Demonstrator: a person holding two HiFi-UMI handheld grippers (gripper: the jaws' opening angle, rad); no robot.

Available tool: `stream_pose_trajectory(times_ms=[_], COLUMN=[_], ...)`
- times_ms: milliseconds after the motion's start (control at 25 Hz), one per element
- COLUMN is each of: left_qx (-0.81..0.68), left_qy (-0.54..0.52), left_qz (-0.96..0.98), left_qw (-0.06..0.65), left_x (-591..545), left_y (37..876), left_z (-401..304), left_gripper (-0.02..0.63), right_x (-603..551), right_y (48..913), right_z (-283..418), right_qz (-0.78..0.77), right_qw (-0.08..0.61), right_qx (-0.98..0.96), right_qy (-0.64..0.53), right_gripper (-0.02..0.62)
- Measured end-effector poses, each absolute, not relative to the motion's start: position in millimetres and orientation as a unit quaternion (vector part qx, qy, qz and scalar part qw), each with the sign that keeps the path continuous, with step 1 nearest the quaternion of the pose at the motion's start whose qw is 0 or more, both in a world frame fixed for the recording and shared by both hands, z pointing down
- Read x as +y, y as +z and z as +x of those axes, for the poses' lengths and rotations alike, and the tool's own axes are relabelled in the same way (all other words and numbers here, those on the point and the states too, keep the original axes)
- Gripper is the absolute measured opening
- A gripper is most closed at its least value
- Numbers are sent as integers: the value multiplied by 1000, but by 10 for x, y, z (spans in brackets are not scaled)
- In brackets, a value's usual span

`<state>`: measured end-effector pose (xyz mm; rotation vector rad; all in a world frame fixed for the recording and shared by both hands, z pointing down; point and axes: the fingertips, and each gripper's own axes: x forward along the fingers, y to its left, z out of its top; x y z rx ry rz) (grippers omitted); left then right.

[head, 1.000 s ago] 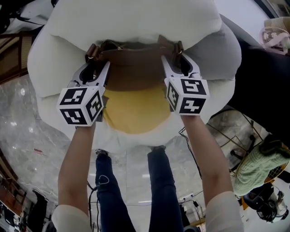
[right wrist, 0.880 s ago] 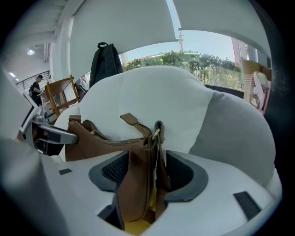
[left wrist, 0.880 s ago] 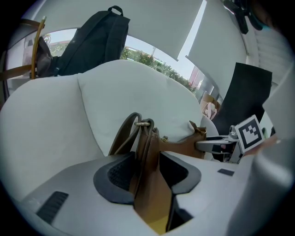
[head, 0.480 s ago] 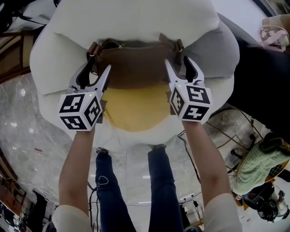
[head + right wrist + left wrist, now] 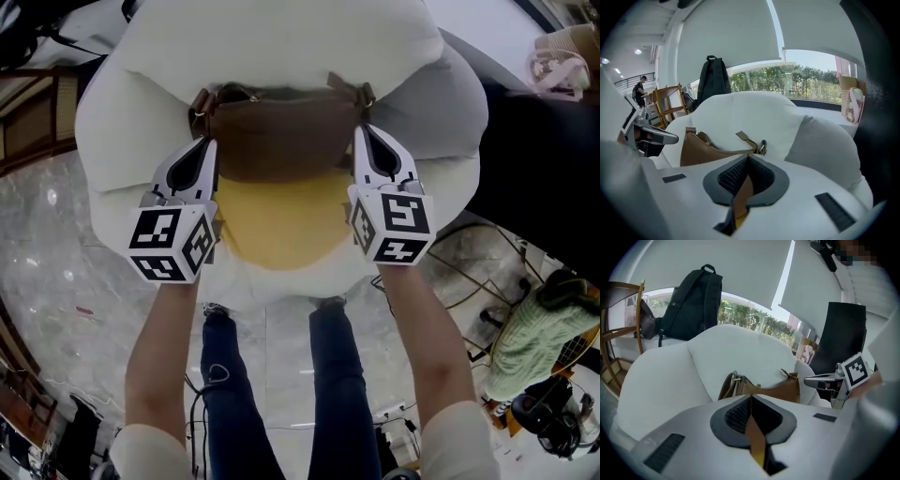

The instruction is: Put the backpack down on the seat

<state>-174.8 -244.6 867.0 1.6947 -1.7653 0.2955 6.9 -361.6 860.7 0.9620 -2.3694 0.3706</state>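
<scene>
Overhead, a white armchair (image 5: 281,47) is bordered by open marble floor (image 5: 56,281) at left and a black chair (image 5: 544,159) at right. A brown zipped bag (image 5: 281,136) is stood on its seat beyond a yellow cushion (image 5: 281,220), flanked by the left gripper (image 5: 204,142) and right gripper (image 5: 361,129), whose jaws are just closed on nothing. In the left gripper view, a black backpack (image 5: 693,301) is seen behind the backrest. In the right gripper view, a grey cushion (image 5: 825,145) is seen right of the bag.

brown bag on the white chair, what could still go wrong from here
1. The brown bag stands upright against the white chair's backrest with nothing holding it, so it might slump forward.
2. The left gripper and right gripper, jaws just closed on nothing, are close beside the bag's strap ends. A careless move could snag them and drag the bag.
</scene>
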Motion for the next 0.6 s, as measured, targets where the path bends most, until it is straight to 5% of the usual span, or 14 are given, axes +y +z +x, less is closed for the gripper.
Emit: stream_pose_trajectory(times_ms=[600], left_qx=[-646], left_qy=[86], left_qz=[687], left_qw=[322], left_x=[-2368], left_y=[7755], left_z=[-1413], left_gripper=[34], right_x=[-3391], right_y=[7754], right_z=[123], right_qz=[350], right_qw=[238], right_qx=[-892], right_qy=[155], right_gripper=[29])
